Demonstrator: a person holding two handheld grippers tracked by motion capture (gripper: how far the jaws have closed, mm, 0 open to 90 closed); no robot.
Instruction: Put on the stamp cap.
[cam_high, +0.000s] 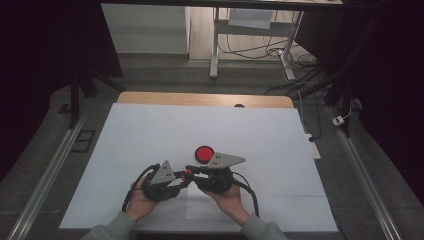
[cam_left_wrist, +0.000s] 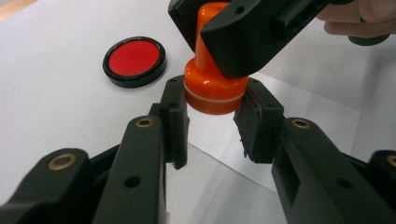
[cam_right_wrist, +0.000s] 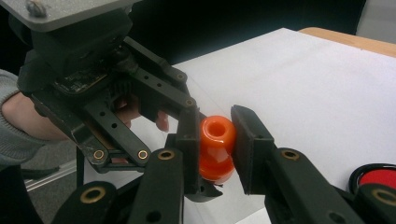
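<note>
White tabletop (cam_high: 150, 140), wide margins around stamp (cam_left_wrist: 212, 88)

Lab: dark curtains (cam_high: 45, 40), floor cables (cam_high: 300, 75)

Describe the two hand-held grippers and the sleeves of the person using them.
Both the left gripper and the right gripper are black, built of linked bars with brass-coloured pivot bushings and flat rectangular pads. Each carries a grey three-cornered plate dotted with small dark marks, and a black cable trails off toward the person. The sleeves are grey-green with ribbed cuffs.
</note>
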